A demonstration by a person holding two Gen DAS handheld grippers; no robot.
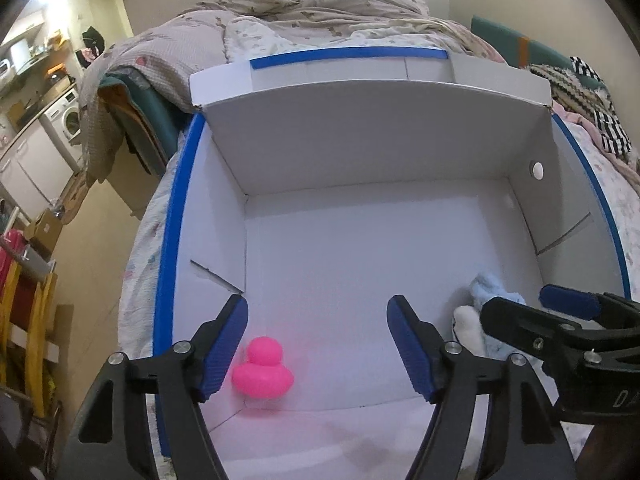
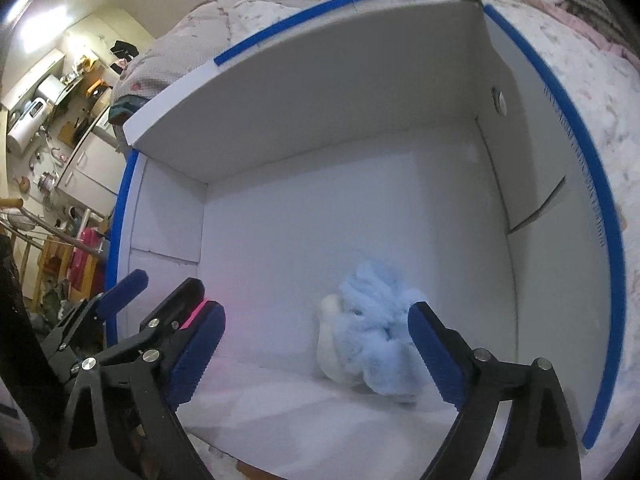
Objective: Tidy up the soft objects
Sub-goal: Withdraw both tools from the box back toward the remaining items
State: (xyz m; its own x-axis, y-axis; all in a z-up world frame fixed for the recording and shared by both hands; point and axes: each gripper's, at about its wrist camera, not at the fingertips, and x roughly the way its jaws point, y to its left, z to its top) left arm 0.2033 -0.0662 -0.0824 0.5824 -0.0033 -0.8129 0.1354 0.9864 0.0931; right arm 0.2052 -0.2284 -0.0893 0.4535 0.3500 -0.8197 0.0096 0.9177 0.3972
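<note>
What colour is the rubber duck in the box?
Bright pink; the duck shows best in the left wrist view.

Counts: 1 white box (image 1: 360, 152) with blue-edged rim, 1 pink duck (image 1: 263, 372), 1 light-blue-and-white plush (image 2: 372, 344), 2 grippers, left (image 1: 316, 344) and right (image 2: 316, 352).

Pink duck (image 1: 262, 374); pale-blue-and-white plush (image 2: 372, 344); white box (image 1: 360, 140), blue-edged.

Left gripper (image 1: 316, 344), right gripper (image 2: 316, 350): fingers apart, empty.
</note>
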